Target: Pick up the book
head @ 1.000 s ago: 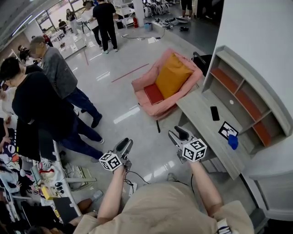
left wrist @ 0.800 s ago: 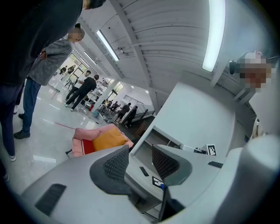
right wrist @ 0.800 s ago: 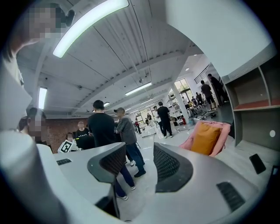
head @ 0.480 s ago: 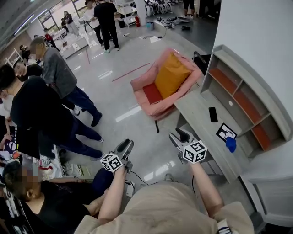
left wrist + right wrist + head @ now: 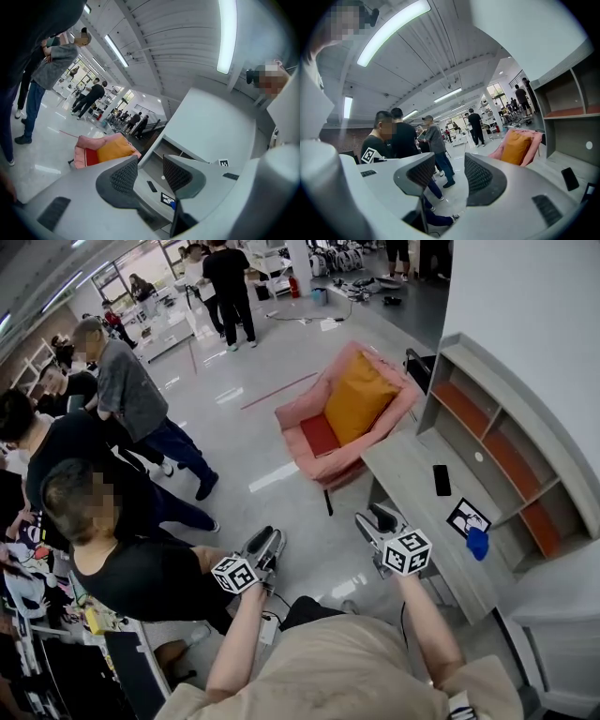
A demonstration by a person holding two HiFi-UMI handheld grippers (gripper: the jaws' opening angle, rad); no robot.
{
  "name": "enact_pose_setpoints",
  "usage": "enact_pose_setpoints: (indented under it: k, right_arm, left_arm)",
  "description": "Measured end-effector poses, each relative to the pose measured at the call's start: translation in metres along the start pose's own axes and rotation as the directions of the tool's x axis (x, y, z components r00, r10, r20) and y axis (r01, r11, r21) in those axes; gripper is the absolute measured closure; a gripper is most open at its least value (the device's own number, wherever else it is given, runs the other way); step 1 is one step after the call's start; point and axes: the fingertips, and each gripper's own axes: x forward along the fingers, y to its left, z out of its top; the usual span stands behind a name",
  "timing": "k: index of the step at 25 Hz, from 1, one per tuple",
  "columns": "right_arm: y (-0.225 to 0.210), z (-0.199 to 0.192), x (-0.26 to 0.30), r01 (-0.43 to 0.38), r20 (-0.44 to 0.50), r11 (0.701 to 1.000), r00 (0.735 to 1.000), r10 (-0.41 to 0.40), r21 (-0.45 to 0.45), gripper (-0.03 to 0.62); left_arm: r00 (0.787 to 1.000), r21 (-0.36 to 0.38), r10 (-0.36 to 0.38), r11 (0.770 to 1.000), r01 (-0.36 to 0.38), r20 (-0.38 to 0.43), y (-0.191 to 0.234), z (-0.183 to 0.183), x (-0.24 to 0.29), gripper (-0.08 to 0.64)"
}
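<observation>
A flat red book-like thing (image 5: 320, 435) lies on the seat of a pink armchair (image 5: 292, 420), next to an orange cushion (image 5: 359, 397); the left gripper view shows it as a red patch (image 5: 89, 157). Both grippers are held level over the floor, well short of the chair. My left gripper (image 5: 266, 540) is open, with a gap between its pads and nothing in it (image 5: 150, 176). Beside the grey desk's (image 5: 405, 474) near corner, my right gripper (image 5: 375, 517) is also open and empty (image 5: 449, 176).
On the desk lie a black phone (image 5: 442, 480), a black-and-white card (image 5: 467, 517) and a blue thing (image 5: 478, 543). A grey shelf unit (image 5: 511, 442) rises behind it. A person in black (image 5: 131, 568) crouches close by my left gripper; others stand at left (image 5: 131, 395).
A person in black has come in low at the left, close beside my left arm. Both grippers have shifted slightly forward toward the chair and desk.
</observation>
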Motion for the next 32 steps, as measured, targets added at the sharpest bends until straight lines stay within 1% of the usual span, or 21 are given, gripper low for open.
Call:
enact_pose_setpoints:
  k: [5, 11, 15, 26, 29, 32]
  right_arm:
    - [0.004, -0.001, 0.008, 0.000, -0.008, 1.000, 1.000, 0.000, 0.000, 0.408]
    - [0.008, -0.005, 0.032, 0.013, -0.036, 1.000, 0.999, -0.013, -0.004, 0.408]
    - [0.010, -0.001, 0.060, 0.030, -0.038, 1.000, 0.999, -0.030, -0.001, 0.408]
    - [0.023, 0.017, 0.167, 0.048, -0.027, 0.999, 0.998, -0.048, -0.004, 0.408]
    - [0.025, 0.020, 0.194, 0.054, -0.020, 0.998, 0.998, -0.055, -0.015, 0.408]
    - [0.025, 0.024, 0.212, 0.071, -0.003, 0.997, 0.997, -0.071, -0.020, 0.408]
  left_arm:
    - [1.000, -0.004, 0.004, 1.000, -0.004, -0.010, 0.006, 0.003, -0.001, 0.385]
    - [1.000, -0.029, -0.021, 0.999, 0.020, -0.019, 0.029, 0.012, 0.006, 0.385]
    - [0.999, -0.030, -0.035, 0.999, 0.035, -0.027, 0.056, 0.028, 0.011, 0.385]
    - [0.998, -0.043, -0.058, 0.997, 0.057, -0.016, 0.146, 0.098, 0.023, 0.385]
    - [0.997, -0.050, -0.071, 0.996, 0.071, -0.004, 0.170, 0.110, 0.028, 0.385]
    - [0.997, -0.053, -0.082, 0.995, 0.082, -0.009, 0.190, 0.117, 0.036, 0.385]
